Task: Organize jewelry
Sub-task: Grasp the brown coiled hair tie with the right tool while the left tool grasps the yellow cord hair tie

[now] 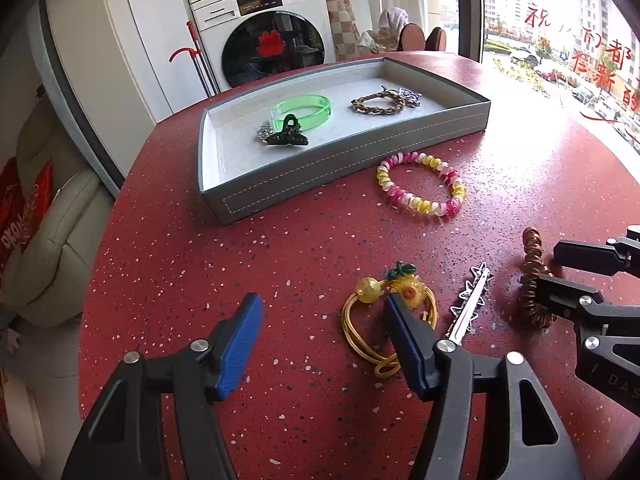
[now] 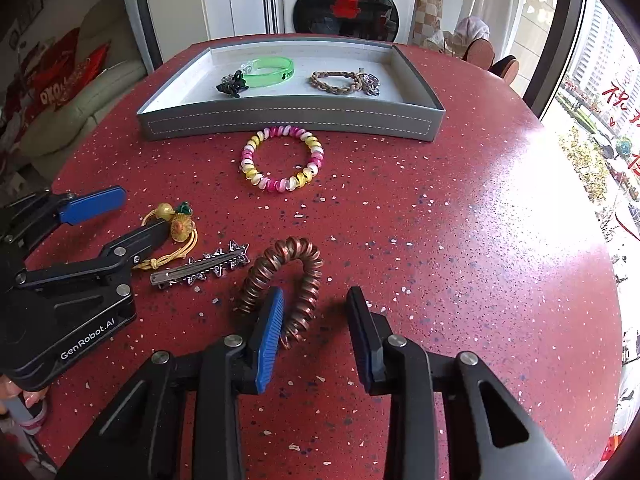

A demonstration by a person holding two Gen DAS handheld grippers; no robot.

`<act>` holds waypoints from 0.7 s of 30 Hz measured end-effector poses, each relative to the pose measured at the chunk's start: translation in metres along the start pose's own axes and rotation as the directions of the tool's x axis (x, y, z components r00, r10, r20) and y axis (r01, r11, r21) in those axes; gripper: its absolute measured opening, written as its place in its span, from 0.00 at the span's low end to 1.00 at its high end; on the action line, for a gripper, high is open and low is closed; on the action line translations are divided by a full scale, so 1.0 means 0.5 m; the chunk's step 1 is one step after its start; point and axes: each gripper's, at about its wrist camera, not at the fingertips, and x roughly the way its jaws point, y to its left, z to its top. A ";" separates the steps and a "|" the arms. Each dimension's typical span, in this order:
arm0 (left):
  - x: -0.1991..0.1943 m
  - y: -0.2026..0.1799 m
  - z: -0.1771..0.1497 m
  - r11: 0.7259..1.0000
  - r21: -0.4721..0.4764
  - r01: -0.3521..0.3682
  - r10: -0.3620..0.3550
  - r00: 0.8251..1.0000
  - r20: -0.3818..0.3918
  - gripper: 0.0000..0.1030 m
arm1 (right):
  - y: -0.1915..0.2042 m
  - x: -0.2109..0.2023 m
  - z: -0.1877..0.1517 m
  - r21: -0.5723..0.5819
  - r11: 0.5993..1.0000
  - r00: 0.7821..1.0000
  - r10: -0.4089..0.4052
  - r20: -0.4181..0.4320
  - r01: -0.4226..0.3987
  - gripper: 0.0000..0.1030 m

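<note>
A grey tray [image 1: 320,178] [image 2: 288,122] at the far side of the red table holds a green bangle [image 1: 302,109] [image 2: 270,71], a black claw clip [image 1: 287,134] [image 2: 232,85] and a braided brown bracelet [image 1: 380,103] [image 2: 336,80]. On the table lie a pink-yellow spiral tie [image 1: 420,184] [image 2: 282,159], a yellow sunflower hair tie [image 1: 384,312] [image 2: 176,232], a star hair clip [image 1: 470,304] [image 2: 200,270] and a copper spiral tie [image 1: 532,280] [image 2: 284,276]. My left gripper [image 1: 320,312] [image 2: 136,212] is open, its right finger over the yellow tie. My right gripper [image 2: 316,300] [image 1: 550,266] is open around the copper tie's near end.
A washing machine [image 2: 348,0] and a red-handled mop [image 2: 268,0] stand behind the table. A beige sofa [image 1: 52,240] is at the left. A window [image 1: 560,60] is at the right.
</note>
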 end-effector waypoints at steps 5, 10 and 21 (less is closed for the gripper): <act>-0.003 -0.012 0.002 0.998 0.016 0.067 -0.067 0.998 -0.007 0.38 | 0.010 -0.002 -0.001 -0.007 1.000 1.000 0.012 -0.001 -0.012 0.12; -0.005 -0.013 0.000 0.995 -0.004 0.104 -0.104 0.994 -0.020 0.20 | 0.005 -0.006 -0.004 0.017 1.000 1.000 0.024 0.007 -0.024 0.11; -0.035 0.042 0.002 0.967 -0.140 0.211 -0.211 0.977 0.014 0.20 | -0.047 -0.048 0.007 0.095 0.993 0.996 0.063 0.060 -0.069 0.11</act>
